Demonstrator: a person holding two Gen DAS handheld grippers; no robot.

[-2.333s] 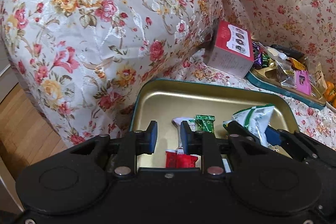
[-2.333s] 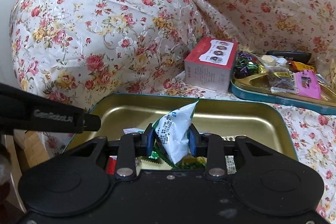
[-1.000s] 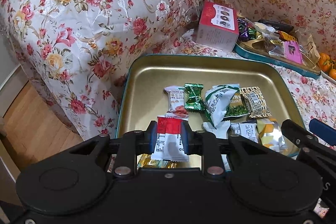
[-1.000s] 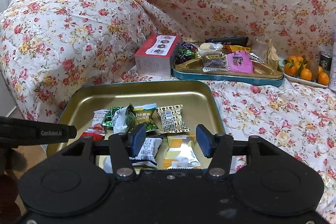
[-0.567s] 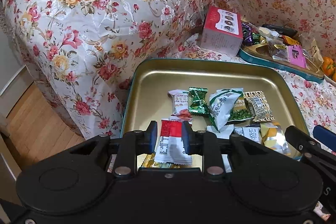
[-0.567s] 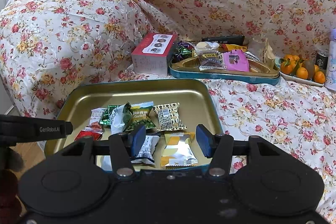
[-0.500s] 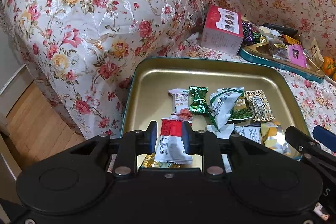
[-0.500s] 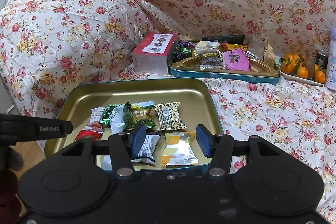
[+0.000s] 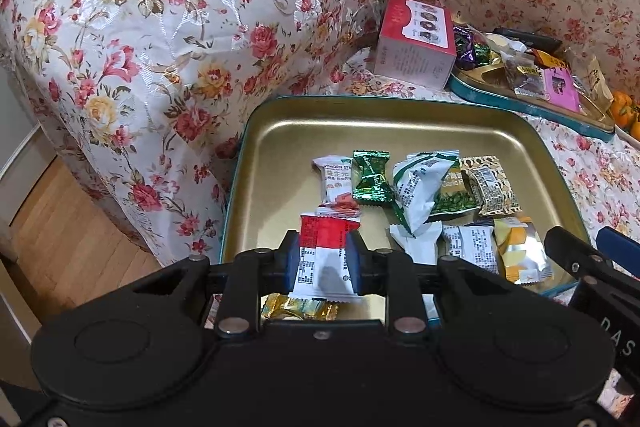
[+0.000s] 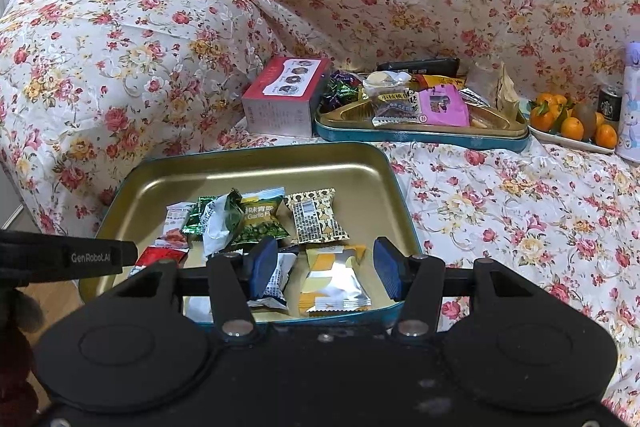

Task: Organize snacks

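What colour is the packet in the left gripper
Red on top, white below; clearest in the left wrist view.

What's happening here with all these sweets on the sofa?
A person is sorting snacks with a hand-held claw in each hand. The left claw is closed on a red and white snack packet, held over the near end of the gold tin tray, where other packets lie. The right claw is open and empty above a yellow and silver packet. A second tray of snacks sits behind.
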